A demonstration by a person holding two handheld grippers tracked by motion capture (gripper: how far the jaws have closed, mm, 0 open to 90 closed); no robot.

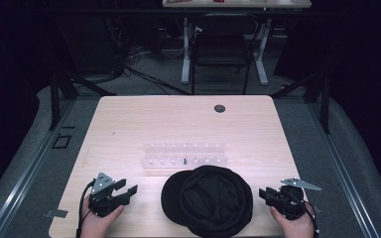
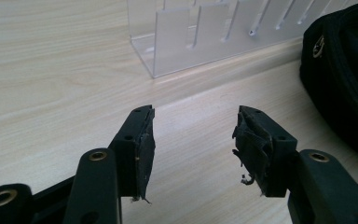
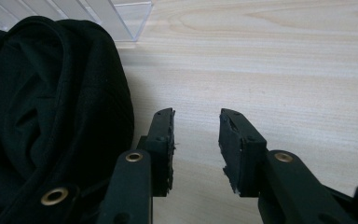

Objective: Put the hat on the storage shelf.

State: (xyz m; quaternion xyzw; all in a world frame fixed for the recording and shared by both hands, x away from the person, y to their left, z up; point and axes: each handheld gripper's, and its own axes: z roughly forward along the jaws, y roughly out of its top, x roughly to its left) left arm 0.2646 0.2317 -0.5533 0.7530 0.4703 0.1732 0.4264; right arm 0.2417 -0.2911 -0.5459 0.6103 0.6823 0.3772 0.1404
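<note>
Both tools, left and right, sit gaping and empty either side of the black cap, right one slightly closer to it.

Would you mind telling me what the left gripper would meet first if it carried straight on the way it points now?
Probably the clear acrylic rack: the left gripper, jaws open and empty, points across bare table toward its near corner. The black cap lies off to one side.

black cap front edge cut off by frame bottom, clear rack contents too small to ID
</note>
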